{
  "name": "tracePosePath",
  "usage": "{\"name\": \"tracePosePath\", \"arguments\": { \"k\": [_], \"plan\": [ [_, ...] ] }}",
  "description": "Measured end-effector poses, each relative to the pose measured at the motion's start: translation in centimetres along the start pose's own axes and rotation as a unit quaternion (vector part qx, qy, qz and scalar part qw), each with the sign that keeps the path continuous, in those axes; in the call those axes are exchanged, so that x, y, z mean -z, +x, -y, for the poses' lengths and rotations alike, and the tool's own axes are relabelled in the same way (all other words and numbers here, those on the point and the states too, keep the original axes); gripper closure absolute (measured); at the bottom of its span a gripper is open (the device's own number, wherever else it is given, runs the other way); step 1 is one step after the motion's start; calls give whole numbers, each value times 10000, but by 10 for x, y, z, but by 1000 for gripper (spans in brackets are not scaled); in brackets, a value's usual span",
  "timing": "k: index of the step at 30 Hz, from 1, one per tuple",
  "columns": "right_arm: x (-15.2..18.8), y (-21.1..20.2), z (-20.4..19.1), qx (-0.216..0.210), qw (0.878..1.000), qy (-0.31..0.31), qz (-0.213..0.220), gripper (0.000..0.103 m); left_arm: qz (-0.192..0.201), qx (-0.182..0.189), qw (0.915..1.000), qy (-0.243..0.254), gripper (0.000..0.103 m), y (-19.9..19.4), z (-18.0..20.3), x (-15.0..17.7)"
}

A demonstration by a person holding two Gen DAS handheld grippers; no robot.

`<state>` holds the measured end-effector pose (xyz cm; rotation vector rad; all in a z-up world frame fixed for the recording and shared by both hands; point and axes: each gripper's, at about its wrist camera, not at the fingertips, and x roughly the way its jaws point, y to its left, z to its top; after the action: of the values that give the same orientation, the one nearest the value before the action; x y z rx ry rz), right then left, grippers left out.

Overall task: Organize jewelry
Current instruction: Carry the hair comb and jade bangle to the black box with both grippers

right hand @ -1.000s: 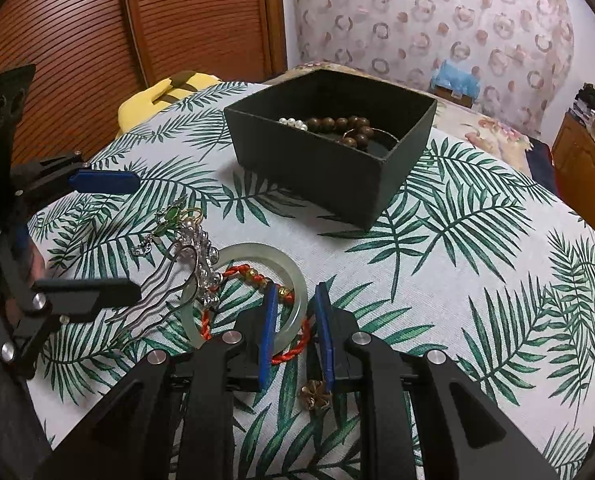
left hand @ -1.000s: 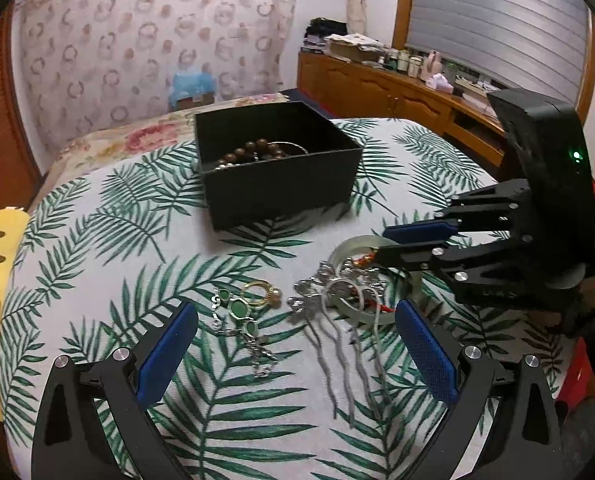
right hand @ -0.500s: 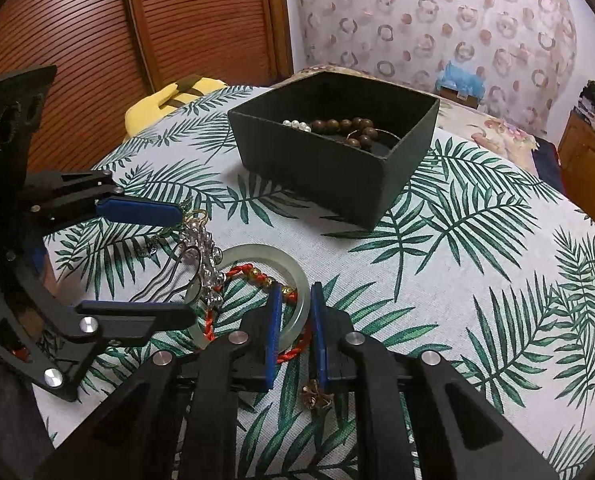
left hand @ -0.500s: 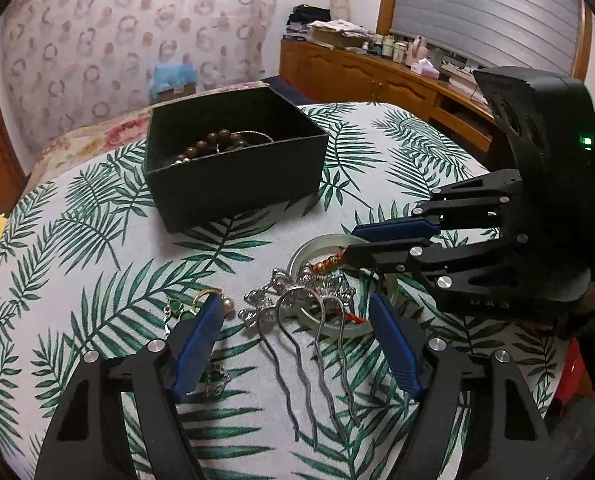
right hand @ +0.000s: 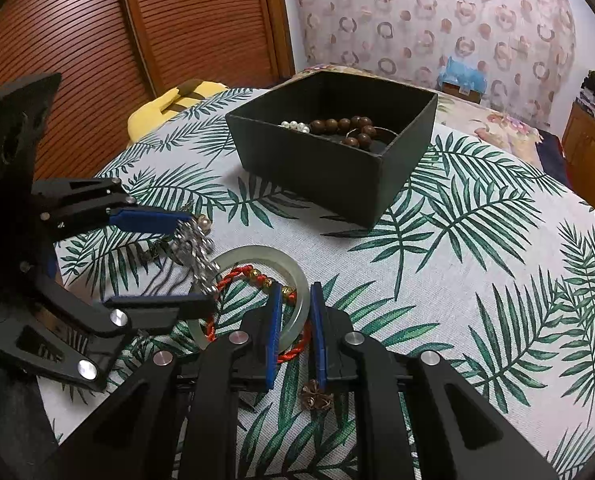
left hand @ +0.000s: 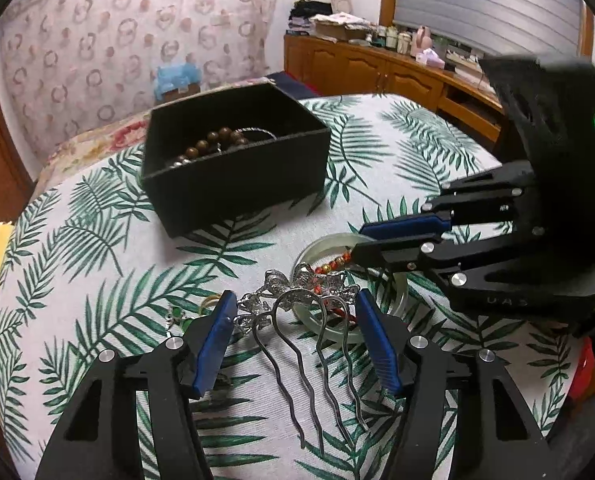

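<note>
Left hand-held gripper (left hand: 293, 320) is closing around the silver hair comb (left hand: 309, 320), pads not yet touching; right hand-held gripper (right hand: 294, 312) pinches the jade bangle (right hand: 297, 276), near the black box (right hand: 337, 168).

We see two matching grippers, built of matte black plastic. The left gripper (left hand: 291, 330) has angular, cut-out finger arms tipped with ribbed blue pads (left hand: 214, 342) and round silver screws at the pivots. The right gripper (right hand: 293, 330) looks the same — from the left wrist view its bulky black housing carries a small green light and faint embossed lettering.
</note>
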<state>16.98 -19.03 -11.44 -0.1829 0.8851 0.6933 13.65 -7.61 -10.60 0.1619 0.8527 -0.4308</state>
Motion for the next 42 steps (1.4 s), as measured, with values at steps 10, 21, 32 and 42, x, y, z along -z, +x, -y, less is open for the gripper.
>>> {"name": "tracePosePath", "arguments": {
  "k": [10,21,32,42],
  "plan": [
    [-2,-8,1,168,9997,-80,147,94,446,-49,9985,-299,44,-28,-22,-11],
    [-16,-39,5,343,9977,-171,554,94,798,-54,9960,-396,44,-38,-35,-31],
    [-51,-57,28,429,9944,-181,945,94,1078,7,9935,-370,44,-38,-49,-76],
    [-78,-60,64,574,9920,-28,1128,94,1125,73,9928,-405,44,-5,-66,-124]
  ]
}}
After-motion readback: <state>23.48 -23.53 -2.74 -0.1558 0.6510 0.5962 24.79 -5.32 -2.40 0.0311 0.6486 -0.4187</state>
